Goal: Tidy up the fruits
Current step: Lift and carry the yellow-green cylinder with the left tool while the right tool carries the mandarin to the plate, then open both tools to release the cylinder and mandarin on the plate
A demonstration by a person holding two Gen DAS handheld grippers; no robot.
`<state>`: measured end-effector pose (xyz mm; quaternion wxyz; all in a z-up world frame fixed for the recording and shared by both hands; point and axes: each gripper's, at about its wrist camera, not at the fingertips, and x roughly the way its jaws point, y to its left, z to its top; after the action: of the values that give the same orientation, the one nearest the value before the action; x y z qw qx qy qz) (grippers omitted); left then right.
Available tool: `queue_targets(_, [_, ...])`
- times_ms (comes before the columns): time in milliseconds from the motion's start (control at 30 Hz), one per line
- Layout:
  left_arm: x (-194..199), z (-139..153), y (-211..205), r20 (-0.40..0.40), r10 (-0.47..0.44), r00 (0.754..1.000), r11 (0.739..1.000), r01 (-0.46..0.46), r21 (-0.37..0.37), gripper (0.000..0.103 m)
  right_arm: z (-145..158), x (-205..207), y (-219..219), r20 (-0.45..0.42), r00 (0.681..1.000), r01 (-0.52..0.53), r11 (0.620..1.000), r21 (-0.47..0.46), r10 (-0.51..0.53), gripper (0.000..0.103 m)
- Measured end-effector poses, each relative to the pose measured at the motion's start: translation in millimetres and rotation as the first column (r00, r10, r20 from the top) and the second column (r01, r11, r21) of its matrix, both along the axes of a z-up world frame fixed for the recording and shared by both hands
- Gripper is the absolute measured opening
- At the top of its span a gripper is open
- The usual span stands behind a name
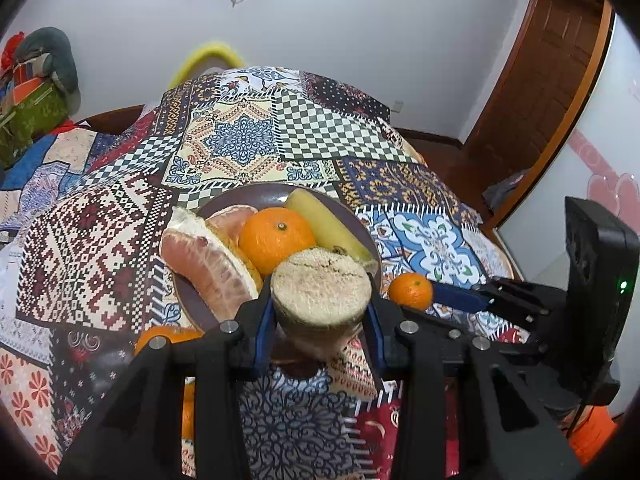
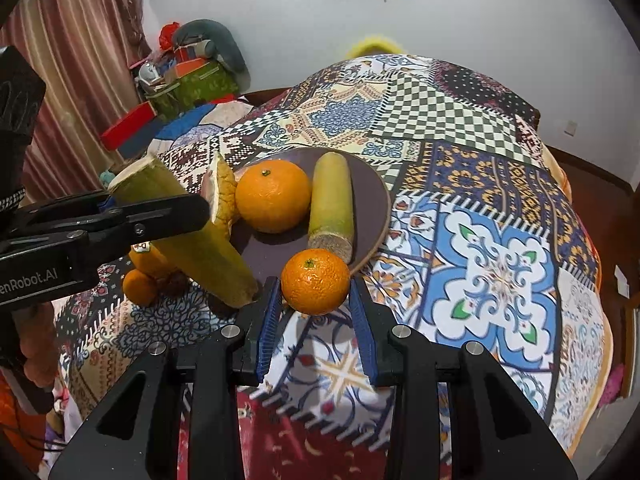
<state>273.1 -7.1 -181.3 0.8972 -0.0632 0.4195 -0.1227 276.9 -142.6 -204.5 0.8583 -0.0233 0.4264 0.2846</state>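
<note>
A dark plate (image 1: 264, 194) (image 2: 372, 200) on the patchwork cloth holds pomelo pieces (image 1: 208, 256) (image 2: 222, 188), an orange (image 1: 276, 238) (image 2: 273, 196) and a sugarcane piece (image 1: 324, 222) (image 2: 332, 204). My left gripper (image 1: 320, 312) (image 2: 120, 216) is shut on a second sugarcane piece (image 1: 320, 292) (image 2: 192, 236), held tilted at the plate's near edge. My right gripper (image 2: 316, 312) (image 1: 456, 298) has its jaws around a small mandarin (image 2: 315, 282) (image 1: 411, 291) beside the plate, pads close to it with slight gaps.
Two more oranges (image 2: 146, 272) (image 1: 168, 338) lie on the cloth left of the plate, below my left gripper. A cluttered pile (image 2: 188, 76) and a curtain (image 2: 72, 60) stand at the back left. A wooden door (image 1: 536, 80) is at the right.
</note>
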Motion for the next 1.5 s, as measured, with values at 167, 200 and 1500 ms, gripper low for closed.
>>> queue_targets(167, [10.7,-2.9,6.4,-0.003,0.010,1.000,1.000,-0.010,-0.020,0.039,-0.8,5.6,10.4,0.016,1.000,-0.022,1.000,-0.009,0.022,0.032])
queue_targets(200, [13.8,-4.2,8.7,-0.009,0.012,1.000,0.999,-0.013,-0.031,0.039,-0.1,6.9,12.7,0.021,0.999,-0.027,1.000,-0.012,0.028,0.032])
queue_targets(1500, [-19.7,22.7,32.8,0.045,0.104,0.994,0.992,-0.106,0.061,0.054,26.6,-7.8,19.9,0.053,0.998,-0.032,0.999,-0.010,0.032,0.035])
